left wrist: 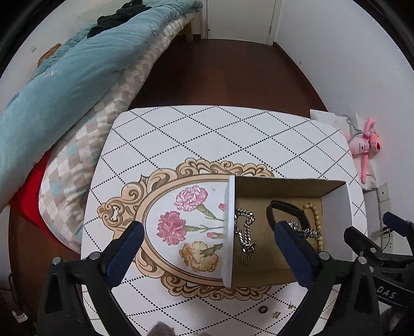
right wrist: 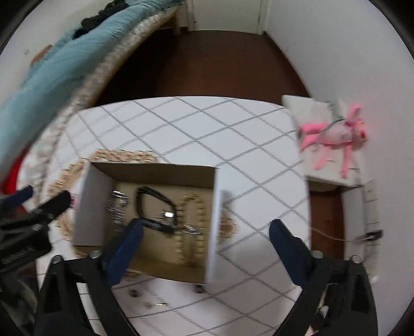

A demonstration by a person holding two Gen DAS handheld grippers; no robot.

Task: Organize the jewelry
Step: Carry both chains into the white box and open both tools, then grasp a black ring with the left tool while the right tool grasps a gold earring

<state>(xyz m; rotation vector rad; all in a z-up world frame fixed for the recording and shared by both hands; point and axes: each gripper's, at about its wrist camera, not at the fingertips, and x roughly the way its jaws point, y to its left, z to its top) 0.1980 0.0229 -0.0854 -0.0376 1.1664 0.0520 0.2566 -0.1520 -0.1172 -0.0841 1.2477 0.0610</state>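
Both claws, left claw (left wrist: 207, 248) and right claw (right wrist: 207, 245), stood released, empty, over the box (left wrist: 336, 204). Desk (left wrist: 207, 134) beyond lay bare to its far edge.

A square white table (left wrist: 181, 134) with a dotted diamond grid and a printed oval floral frame fills the near ground. Dark brown wooden floor (left wrist: 220, 72) runs to a far white door (left wrist: 238, 20). On the left, a bed carries a rumpled teal quilt (left wrist: 64, 82) over a checked beige blanket (left wrist: 85, 155). On the plain white right wall (left wrist: 349, 51) hangs a pink plush toy (left wrist: 367, 144).
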